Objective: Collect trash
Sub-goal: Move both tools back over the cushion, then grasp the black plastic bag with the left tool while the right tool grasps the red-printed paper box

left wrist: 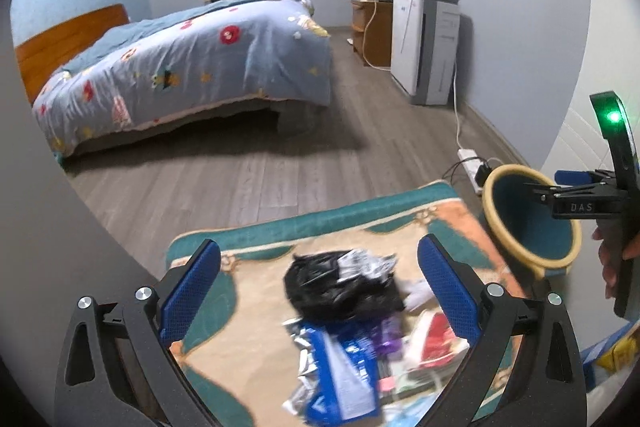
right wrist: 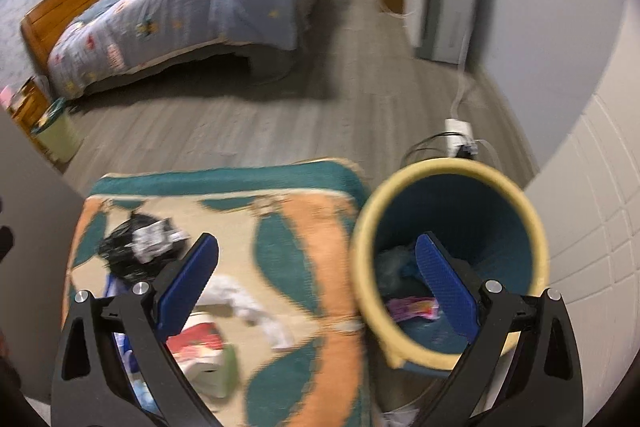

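A pile of trash lies on a patterned rug (left wrist: 256,339): a crumpled black bag (left wrist: 340,287), a blue and silver wrapper (left wrist: 344,371) and a red packet (left wrist: 436,339). My left gripper (left wrist: 320,295) is open and empty above the pile. A blue bin with a yellow rim (right wrist: 452,259) stands right of the rug (right wrist: 304,267) and holds some trash, including a pink wrapper (right wrist: 412,307). My right gripper (right wrist: 320,287) is open and empty, with its right finger over the bin's mouth. The bin (left wrist: 528,223) and right gripper also show in the left wrist view.
A bed (left wrist: 192,75) with a blue quilt stands across the wooden floor. A white appliance (left wrist: 424,47) and a power strip (left wrist: 472,163) with cables sit along the right wall. A small green bin (right wrist: 56,131) stands by the bed's head.
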Motion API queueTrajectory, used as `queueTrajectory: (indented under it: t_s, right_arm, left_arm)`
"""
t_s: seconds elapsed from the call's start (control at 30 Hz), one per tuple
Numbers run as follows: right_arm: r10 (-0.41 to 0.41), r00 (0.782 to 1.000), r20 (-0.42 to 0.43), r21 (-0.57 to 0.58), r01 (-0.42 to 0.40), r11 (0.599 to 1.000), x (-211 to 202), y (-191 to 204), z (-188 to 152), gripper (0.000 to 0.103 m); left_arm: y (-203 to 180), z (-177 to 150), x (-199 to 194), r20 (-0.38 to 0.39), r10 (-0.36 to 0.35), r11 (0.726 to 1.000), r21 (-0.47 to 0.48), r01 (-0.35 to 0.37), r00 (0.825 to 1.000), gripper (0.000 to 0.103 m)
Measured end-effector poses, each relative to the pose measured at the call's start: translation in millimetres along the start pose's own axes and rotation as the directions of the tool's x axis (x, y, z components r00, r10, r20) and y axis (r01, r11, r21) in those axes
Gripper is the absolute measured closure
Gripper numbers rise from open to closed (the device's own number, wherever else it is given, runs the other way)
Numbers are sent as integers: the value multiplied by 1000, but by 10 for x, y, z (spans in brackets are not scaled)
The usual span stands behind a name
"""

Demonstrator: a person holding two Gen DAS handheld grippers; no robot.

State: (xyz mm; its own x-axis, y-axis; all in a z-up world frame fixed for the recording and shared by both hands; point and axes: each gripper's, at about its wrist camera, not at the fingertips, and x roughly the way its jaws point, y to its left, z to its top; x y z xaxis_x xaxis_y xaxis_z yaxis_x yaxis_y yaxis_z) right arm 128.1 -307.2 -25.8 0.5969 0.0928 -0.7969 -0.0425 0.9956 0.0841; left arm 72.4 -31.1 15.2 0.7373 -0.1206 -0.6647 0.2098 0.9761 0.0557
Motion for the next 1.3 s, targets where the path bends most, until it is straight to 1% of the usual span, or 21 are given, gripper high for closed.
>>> queueTrajectory:
  t_s: [0.07,0.13,0.27,0.33,0.43,0.5,0.63,0.8,0.87,0.97,1.07,1.1,1.13,1.2,1.3]
  right_arm:
    - [15,1000,-19,-30,-16,999,63,165,-19,6]
    - [11,999,-34,-64,-13,998,131,344,-46,6]
    - [37,996,-85,-107,-46,993,257,636,-126,6]
    - [49,993,-108,-147,-65,987,300,780,-187,6]
    - [52,989,-138,-218,-82,972,336,957,-298,6]
    - [70,983,-170,-255,-112,960,345,1033,-394,6]
    - [73,972,-222,-347,-148,926,344,1152,-611,6]
    - [68,944,-323,-440,-214,872,396,1240,-918,6]
    - [58,936,-347,-476,-229,849,420,1292,-1011,6]
    - [2,944,-329,-547,-193,815,470,1384,-1120,9]
    - [-48,945,-324,-590,-162,791,582,1447,-1179,17]
    - [-58,944,-326,-597,-158,786,618,1472,-1200,25]
    - [-65,943,-327,-603,-156,783,643,1488,-1212,38]
    - [-63,939,-338,-594,-161,788,660,1504,-1195,46]
    - [-55,941,-334,-571,-156,806,584,1495,-1119,48]
  left_arm:
    - [100,-62,37,-19,18,1000,14,-18,1000,5]
    - [167,-103,74,-35,25,1000,9,-25,999,5]
    - [389,-217,83,-44,-7,999,-37,5,999,5]
    - [447,-231,101,-46,6,999,-34,-8,999,5]
    - [546,-248,149,-52,-2,999,-45,0,999,5]
    - [589,-245,187,-61,-6,999,-53,2,998,5]
    - [617,-232,208,-65,-21,998,-56,17,998,5]
    - [611,-205,192,-61,-47,997,-69,43,997,5]
    - [590,-201,197,-61,-50,997,-70,45,997,5]
    - [565,-198,204,-65,-49,997,-67,45,997,5]
    - [527,-220,233,-79,-41,998,-51,38,996,5]
    - [514,-232,246,-84,-37,998,-44,34,996,5]
    - [502,-240,257,-88,-35,999,-40,32,995,5]
    - [490,-267,284,-100,-38,999,-38,35,994,5]
    - [482,-315,370,-131,-48,998,-49,42,990,5]
